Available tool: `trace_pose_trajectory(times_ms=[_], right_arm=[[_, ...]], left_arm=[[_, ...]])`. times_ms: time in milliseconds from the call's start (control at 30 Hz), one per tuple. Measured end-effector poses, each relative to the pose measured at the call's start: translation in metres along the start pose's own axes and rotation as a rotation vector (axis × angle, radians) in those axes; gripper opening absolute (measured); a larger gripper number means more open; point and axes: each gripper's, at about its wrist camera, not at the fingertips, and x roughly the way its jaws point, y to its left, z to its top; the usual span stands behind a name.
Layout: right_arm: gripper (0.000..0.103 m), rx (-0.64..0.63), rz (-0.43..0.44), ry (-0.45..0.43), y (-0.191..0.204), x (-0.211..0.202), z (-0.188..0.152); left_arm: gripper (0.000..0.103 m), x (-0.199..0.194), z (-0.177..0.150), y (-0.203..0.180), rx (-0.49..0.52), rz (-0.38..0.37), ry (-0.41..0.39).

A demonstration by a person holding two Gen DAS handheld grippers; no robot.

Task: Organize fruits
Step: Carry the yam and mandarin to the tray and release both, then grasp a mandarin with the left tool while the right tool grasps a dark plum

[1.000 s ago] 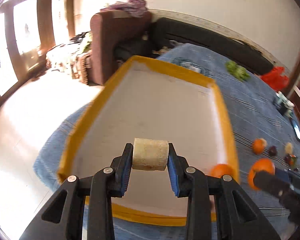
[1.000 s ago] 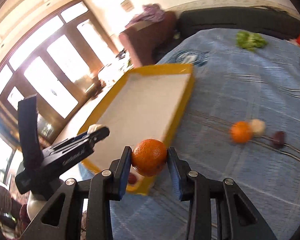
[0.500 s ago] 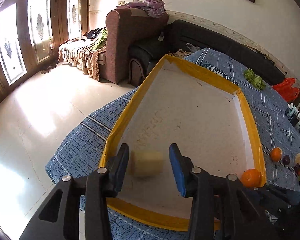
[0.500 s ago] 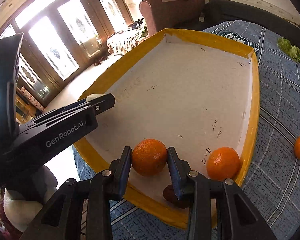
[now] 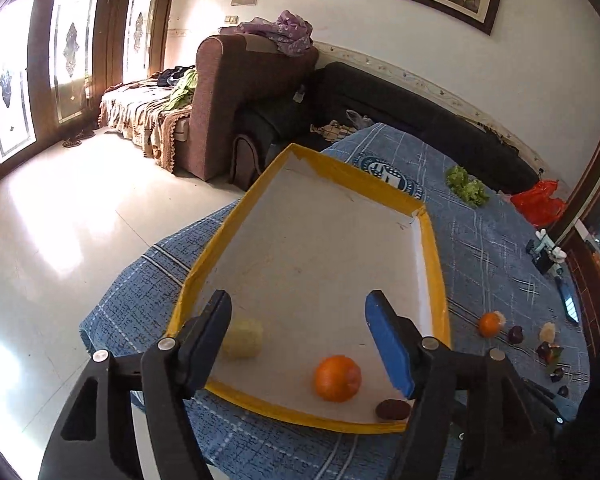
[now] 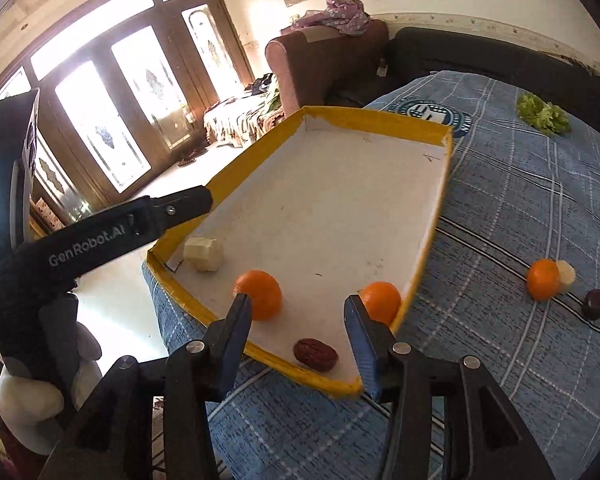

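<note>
Right wrist view: the tray (image 6: 428, 236), a white box with yellow rim, lies on the blue cloth (image 6: 520, 208) and holds four fruits at its near end. A pale chunk (image 6: 204, 254) sits in the near left corner. An orange (image 6: 260, 292) rests right of it, just beyond the left fingertip of the right gripper (image 6: 296, 320). A second orange (image 6: 382, 304) lies against the tray's right wall, partly behind the right fingertip. A dark red date (image 6: 315, 354) lies near the front rim, between the two fingers. The right gripper's jaws have just been opening; they stand spread, with no pad pressing on any fruit. The left gripper (image 6: 168, 210) reaches in from the left above the pale chunk.

Left wrist view: the left gripper (image 5: 300, 332) has just been opening as well; its jaws stand wide apart and hold nothing. The pale chunk (image 5: 242, 338) lies on the tray (image 5: 434, 256) floor just beside the left finger. One orange (image 5: 337, 378) and the date (image 5: 392, 409) lie between the fingers, lower in the frame.

On the cloth right of the tray lie a third orange (image 6: 542, 280), touching another pale piece (image 6: 566, 276), and a dark fruit (image 6: 593, 303) nearby. Lettuce (image 6: 542, 114) lies farther back.
</note>
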Motion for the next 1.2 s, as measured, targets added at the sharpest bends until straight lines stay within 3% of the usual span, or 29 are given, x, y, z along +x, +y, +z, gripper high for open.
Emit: trace_pose_trajectory(times_ms=[167, 400, 500, 733, 1133, 1200], right_arm=[[0.053, 0.124, -0.055, -0.052, -0.059, -0.038, -0.017], [0.053, 0.318, -0.228, -0.110, -0.169, -0.083, -0.035], [0.053, 0.348, -0.268, -0.111, -0.193, -0.087, -0.037], [0.053, 0.329, -0.295, -0.086, -0.219, -0.068, -0.025], [0.052, 0.279, -0.288, -0.040, -0.236, -0.033, -0.015], [0.035, 0.278, -0.273, -0.040, -0.236, -0.032, -0.014]], left_arm=[[0.071, 0.001, -0.006, -0.046, 0.071, -0.100, 0.034], [0.071, 0.023, -0.026, -0.120, 0.194, -0.222, 0.125], [0.071, 0.039, -0.035, -0.149, 0.249, -0.255, 0.161], [0.071, 0.084, -0.042, -0.195, 0.331, -0.263, 0.230], [0.071, 0.141, -0.048, -0.227, 0.387, -0.233, 0.282], [0.071, 0.147, -0.050, -0.228, 0.388, -0.228, 0.287]])
